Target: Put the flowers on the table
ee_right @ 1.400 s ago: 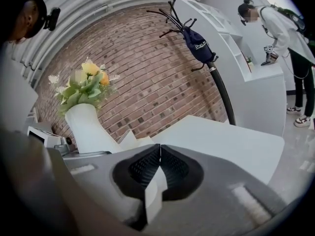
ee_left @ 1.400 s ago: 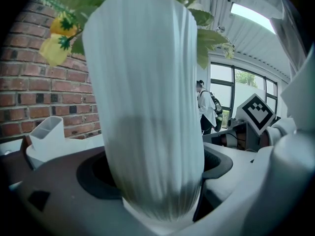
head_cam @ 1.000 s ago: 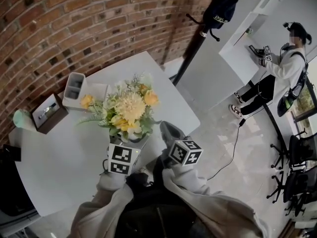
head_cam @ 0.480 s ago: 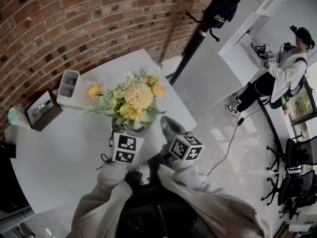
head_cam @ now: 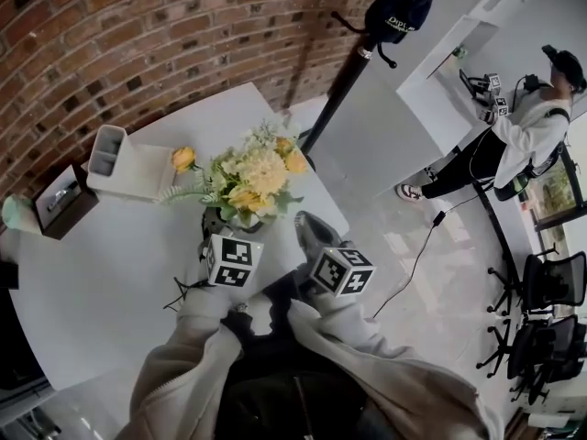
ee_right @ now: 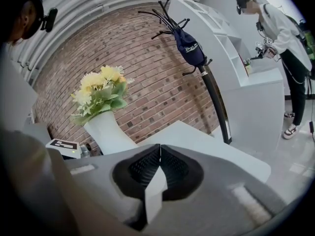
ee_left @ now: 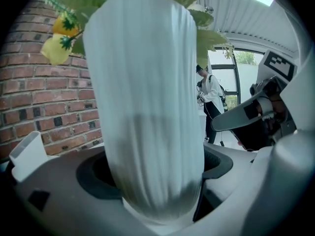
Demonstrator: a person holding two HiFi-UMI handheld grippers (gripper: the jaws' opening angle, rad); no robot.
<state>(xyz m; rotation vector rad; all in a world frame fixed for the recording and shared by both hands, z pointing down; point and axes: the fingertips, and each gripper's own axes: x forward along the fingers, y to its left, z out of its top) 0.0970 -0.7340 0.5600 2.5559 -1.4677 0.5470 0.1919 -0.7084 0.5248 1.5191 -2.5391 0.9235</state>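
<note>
The flowers [head_cam: 255, 174] are a yellow and cream bunch with green leaves in a white ribbed vase [ee_left: 147, 107]. My left gripper [head_cam: 227, 235] is shut on the vase's lower body, which fills the left gripper view between both jaws. It holds the vase upright over the white table [head_cam: 101, 282], near the table's right edge. I cannot tell whether the base touches the tabletop. My right gripper [head_cam: 310, 232] is shut and empty, just right of the vase. In the right gripper view its pads meet at the right gripper [ee_right: 158, 154], with flowers [ee_right: 101, 95] and vase [ee_right: 106, 132] at the left.
A white organizer [head_cam: 105, 151], a brown box [head_cam: 60, 200] and a mint object [head_cam: 14, 214] stand along the table's far left by the brick wall. A coat stand [head_cam: 344, 81] with a dark bag [head_cam: 404, 7] rises beyond the table. A person [head_cam: 523, 136] stands at a white counter.
The left gripper has carried the vase of flowers forward, farther in over the table. The right gripper has stayed shut beside it.
</note>
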